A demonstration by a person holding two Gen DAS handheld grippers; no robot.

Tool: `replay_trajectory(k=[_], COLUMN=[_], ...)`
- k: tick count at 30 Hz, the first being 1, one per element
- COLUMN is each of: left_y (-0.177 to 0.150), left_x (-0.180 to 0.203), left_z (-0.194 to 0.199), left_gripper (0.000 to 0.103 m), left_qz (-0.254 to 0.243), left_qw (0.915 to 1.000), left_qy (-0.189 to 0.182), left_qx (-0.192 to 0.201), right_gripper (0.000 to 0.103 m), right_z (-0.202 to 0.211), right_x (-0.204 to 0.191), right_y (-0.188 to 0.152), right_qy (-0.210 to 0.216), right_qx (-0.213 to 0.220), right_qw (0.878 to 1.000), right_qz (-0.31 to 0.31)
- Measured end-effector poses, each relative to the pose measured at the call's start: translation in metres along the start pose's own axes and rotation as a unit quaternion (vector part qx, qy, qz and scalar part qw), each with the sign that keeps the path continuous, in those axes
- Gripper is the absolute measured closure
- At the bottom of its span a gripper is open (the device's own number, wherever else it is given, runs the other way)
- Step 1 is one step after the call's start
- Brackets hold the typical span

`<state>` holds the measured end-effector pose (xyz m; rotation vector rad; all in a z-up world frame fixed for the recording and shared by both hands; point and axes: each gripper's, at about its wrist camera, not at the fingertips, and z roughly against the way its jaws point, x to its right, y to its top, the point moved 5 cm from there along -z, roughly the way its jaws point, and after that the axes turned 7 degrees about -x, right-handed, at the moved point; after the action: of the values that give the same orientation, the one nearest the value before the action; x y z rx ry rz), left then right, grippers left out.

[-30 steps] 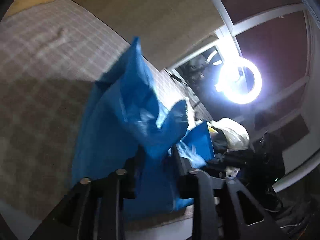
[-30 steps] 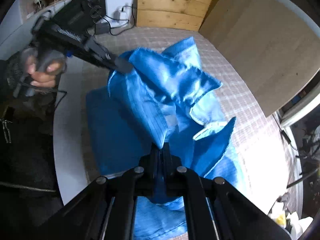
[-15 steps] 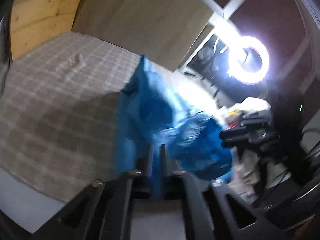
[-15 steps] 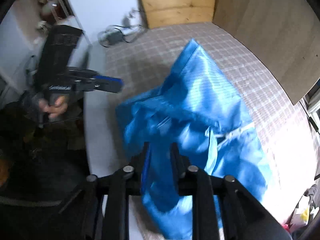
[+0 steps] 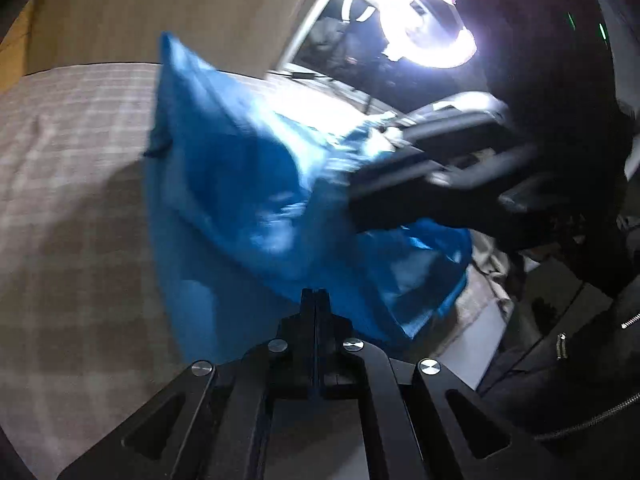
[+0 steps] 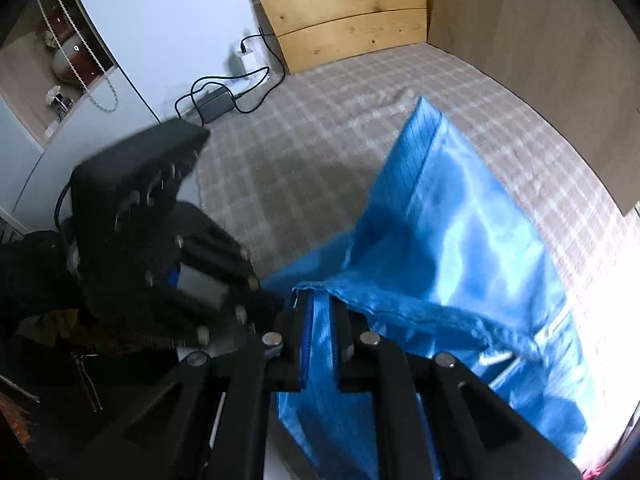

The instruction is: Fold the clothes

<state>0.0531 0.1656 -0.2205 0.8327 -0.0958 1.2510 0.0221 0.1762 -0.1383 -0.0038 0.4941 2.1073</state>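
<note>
Tension is your reason for pinching the blue garment [image 6: 460,240] in both the left gripper [image 5: 315,300] and right gripper [image 6: 318,312], each clamped on fabric, lifting its near edge while the rest drapes ahead on the checked bed [image 6: 320,120].

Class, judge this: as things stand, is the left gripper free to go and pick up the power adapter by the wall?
Probably not: the left gripper is shut on the blue garment, so it must let go first. The power adapter lies uncovered beyond the checked bedcover.

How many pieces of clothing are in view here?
1: a blue garment, lifted over the checked bed, pinched by both the left gripper and right gripper. None other shows.
</note>
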Motion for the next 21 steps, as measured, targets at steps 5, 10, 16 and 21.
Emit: replay_trajectory(k=[5, 10, 16, 21], left_y=[-0.002, 0.004, 0.022, 0.024], left_x=[-0.010, -0.031, -0.011, -0.008], left_z=[0.023, 0.032, -0.002, -0.014], left_gripper=[0.103, 0.103, 0.103, 0.103], left_qz=[0.007, 0.021, -0.024, -0.015], left_qw=[0.9998, 0.9992, 0.9990, 0.9973], left_qy=[0.000, -0.003, -0.038, -0.072], left_qx=[0.020, 0.035, 0.007, 0.000], right_gripper=[0.095, 0.095, 0.094, 0.094], right_z=[0.002, 0.001, -0.002, -0.015], right_x=[-0.011, 0.007, 0.013, 0.008], right_y=[0.001, -0.010, -0.005, 0.015], right_qy=[-0.008, -0.020, -0.025, -0.011], right_qx=[-0.026, -0.040, -0.036, -0.028], right_qw=[1.000, 0.999, 0.998, 0.999], right_qz=[0.010, -0.027, -0.038, -0.031])
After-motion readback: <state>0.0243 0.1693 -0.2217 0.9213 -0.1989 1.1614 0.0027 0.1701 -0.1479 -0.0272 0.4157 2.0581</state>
